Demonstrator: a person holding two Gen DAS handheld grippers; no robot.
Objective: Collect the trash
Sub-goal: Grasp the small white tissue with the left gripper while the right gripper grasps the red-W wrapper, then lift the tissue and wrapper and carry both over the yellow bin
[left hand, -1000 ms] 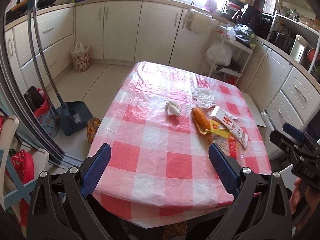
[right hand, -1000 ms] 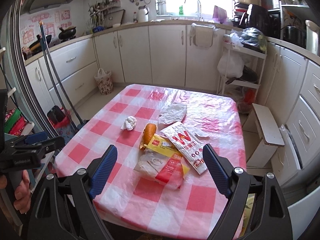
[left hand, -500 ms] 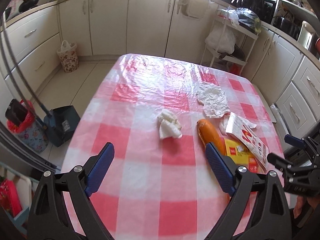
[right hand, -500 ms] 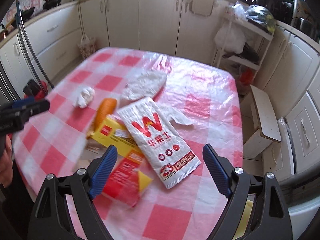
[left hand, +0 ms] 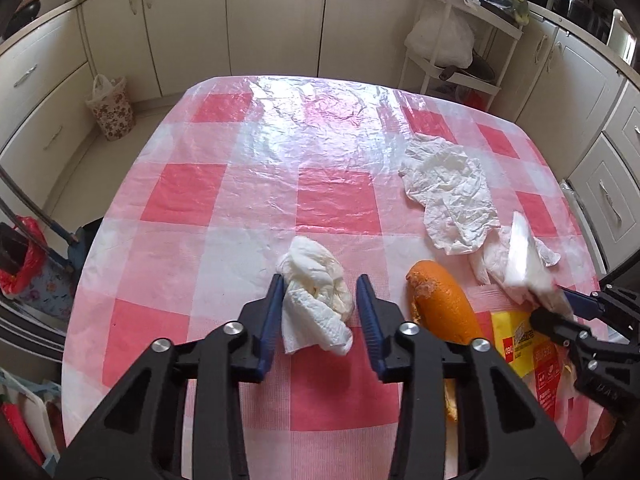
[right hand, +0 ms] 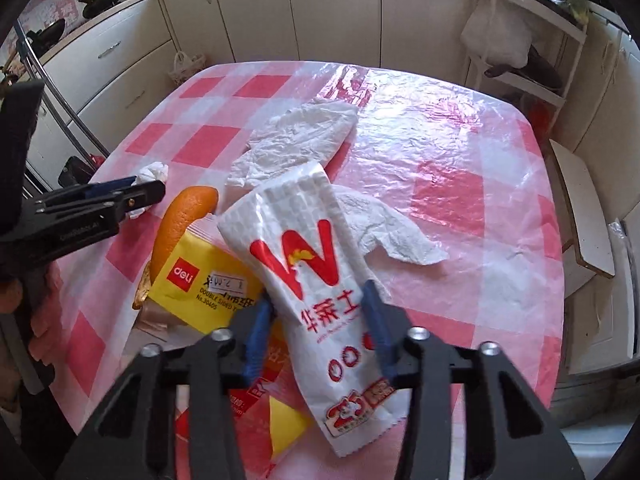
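Observation:
My left gripper is shut on a crumpled white tissue on the red-and-white checked table. My right gripper is shut on a white paper bag with a red W, its far end raised off the table. An orange peel lies just right of the tissue, also in the right wrist view. A yellow packet lies under the bag. A flat white napkin lies farther back. My left gripper shows at the left of the right wrist view.
A small floral trash bag stands on the floor by the far-left cabinets. A white rack with bags stands beyond the table at right. A stool stands at the table's right side. A dustpan handle and red bag are left.
Both grippers moved forward and down to the table and closed: the left on the crumpled tissue, the right on the white W bag.

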